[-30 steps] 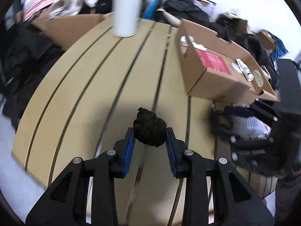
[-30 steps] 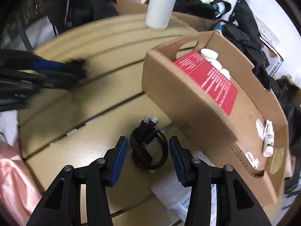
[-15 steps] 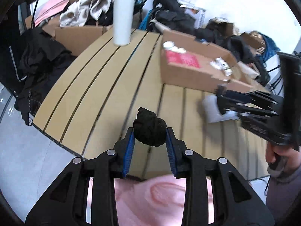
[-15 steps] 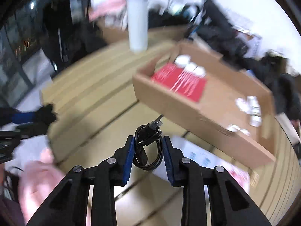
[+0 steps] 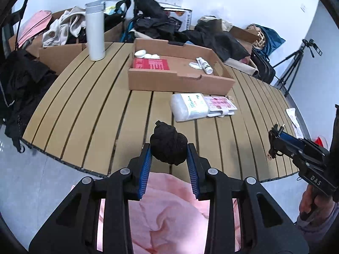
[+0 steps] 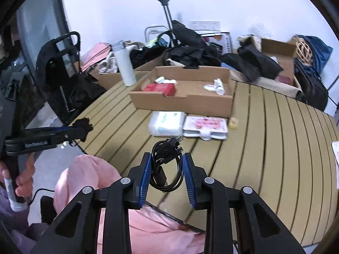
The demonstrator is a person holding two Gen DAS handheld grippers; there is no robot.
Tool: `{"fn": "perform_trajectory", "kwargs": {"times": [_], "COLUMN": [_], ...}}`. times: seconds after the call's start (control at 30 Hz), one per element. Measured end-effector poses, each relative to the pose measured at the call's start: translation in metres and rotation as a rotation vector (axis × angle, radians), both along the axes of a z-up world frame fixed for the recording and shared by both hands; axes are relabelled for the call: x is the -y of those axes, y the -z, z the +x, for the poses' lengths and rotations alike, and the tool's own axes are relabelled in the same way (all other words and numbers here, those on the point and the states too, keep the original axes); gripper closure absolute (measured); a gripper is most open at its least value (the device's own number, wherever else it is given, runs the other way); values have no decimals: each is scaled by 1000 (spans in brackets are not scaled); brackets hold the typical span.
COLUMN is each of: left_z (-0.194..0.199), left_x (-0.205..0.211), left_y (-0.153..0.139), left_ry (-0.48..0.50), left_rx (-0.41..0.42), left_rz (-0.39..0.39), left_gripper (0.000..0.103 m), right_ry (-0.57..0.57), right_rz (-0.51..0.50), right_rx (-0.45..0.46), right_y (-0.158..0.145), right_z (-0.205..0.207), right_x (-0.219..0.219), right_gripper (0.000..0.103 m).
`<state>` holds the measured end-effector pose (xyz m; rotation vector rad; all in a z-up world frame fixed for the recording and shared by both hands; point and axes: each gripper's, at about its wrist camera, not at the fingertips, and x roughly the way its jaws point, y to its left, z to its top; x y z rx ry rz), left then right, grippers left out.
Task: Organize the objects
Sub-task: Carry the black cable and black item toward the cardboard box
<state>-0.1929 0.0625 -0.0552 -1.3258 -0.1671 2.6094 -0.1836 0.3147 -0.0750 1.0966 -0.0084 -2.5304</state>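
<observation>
**A:** Which step is this? Left gripper (image 5: 168,154) has its jaws clamped on a black wad (image 5: 168,146), right gripper (image 6: 166,170) is clamped on a cable (image 6: 167,163), both mid-frame above the bench (image 5: 95,110).

**B:** Carrying, I'd say. Next is probably the box (image 5: 180,80) at upper centre, then let go.

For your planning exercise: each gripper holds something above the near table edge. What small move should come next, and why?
Probably carry both loads forward toward the open cardboard box. The left gripper is shut on a black cloth bundle, the right gripper on a coiled black cable, both off the slatted table, and the box already holds sorted items.
</observation>
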Motion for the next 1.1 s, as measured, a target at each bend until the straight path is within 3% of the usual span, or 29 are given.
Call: {"fn": "perform_trajectory", "kwargs": {"times": [0.07,0.27,0.4,0.53,0.7,0.8,0.93,1.0,1.1], "left_z": [0,-21,-82,-185,-314,-364,-402,-409,-409], "left_x": [-3,-3,-18,-35,-52,-59,-56,-52,-45], "left_y": [2,3,-25,-31,6,40,79,92,100], "left_ry": [-6,11,89,152,143,129,82,73,101], "left_rx": [-2,11,-49,-7,136,181,207,213,230], "left_rz": [-24,-2,45,93,101,67,17,10,7], "left_gripper": [74,74,74,74,74,74,66,51,49], "right_ry": [10,-2,-46,-36,-6,5,87,120,133], "right_rz": [-13,-26,-52,-92,-21,53,166,202,147], "right_rx": [2,3,-16,36,136,184,258,294,347], "right_y": [1,2,-9,-9,8,29,72,90,103], "right_z": [-5,-24,-69,-170,-301,-357,-417,-433,-442], "right_x": [-5,-9,-7,-4,17,35,44,43,34], "right_gripper": [71,71,71,71,71,70,68,57,49]}}
